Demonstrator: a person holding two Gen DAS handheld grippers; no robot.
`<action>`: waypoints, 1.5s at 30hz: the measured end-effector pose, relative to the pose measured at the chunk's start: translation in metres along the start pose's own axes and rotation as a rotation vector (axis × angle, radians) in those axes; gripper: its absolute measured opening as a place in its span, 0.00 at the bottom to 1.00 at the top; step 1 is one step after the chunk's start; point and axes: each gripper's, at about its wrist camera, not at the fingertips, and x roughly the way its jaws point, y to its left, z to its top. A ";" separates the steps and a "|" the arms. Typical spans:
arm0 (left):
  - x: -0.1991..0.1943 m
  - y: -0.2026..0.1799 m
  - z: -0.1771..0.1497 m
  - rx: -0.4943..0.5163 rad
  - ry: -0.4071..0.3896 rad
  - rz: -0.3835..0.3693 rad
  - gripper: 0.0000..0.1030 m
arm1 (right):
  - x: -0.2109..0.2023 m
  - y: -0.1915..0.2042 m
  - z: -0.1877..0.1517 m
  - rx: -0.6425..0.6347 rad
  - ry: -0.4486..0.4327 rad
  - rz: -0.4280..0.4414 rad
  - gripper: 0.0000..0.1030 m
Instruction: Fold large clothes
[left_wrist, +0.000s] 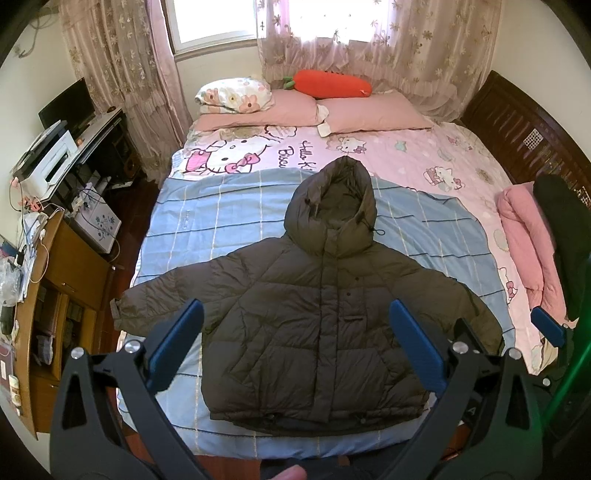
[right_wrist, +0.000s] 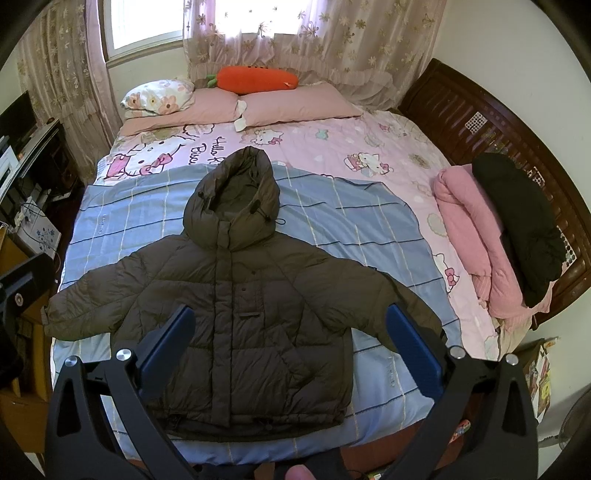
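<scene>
We see a quilted, faintly shiny puffer jacket (left_wrist: 314, 325), a matt cotton-like checked sheet (left_wrist: 207, 221), and glossy dark wooden headboard (right_wrist: 480, 122).

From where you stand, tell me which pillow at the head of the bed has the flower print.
The floral pillow, white with orange flowers, on the window-side corner. The two pink pillows beside it are plain, and the carrot cushion is orange.

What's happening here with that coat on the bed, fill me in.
A person holds a two-finger gripper in each hand above a bed, set to fold a large garment. The dark puffer jacket lies flat on the blue checked sheet, front up, sleeves spread, hood toward the pillows. The left gripper and right gripper both hang open over the jacket and touch nothing. No fold has been made yet.
</scene>
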 end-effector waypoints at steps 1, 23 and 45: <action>0.000 0.000 0.000 0.001 0.000 0.000 0.98 | 0.000 0.000 0.000 0.000 0.001 0.001 0.99; 0.004 0.016 -0.024 -0.004 0.014 0.003 0.98 | -0.001 0.005 -0.010 0.000 0.006 0.006 0.99; 0.006 0.017 -0.020 0.000 0.026 0.001 0.98 | 0.000 0.006 -0.011 0.005 0.012 0.009 0.99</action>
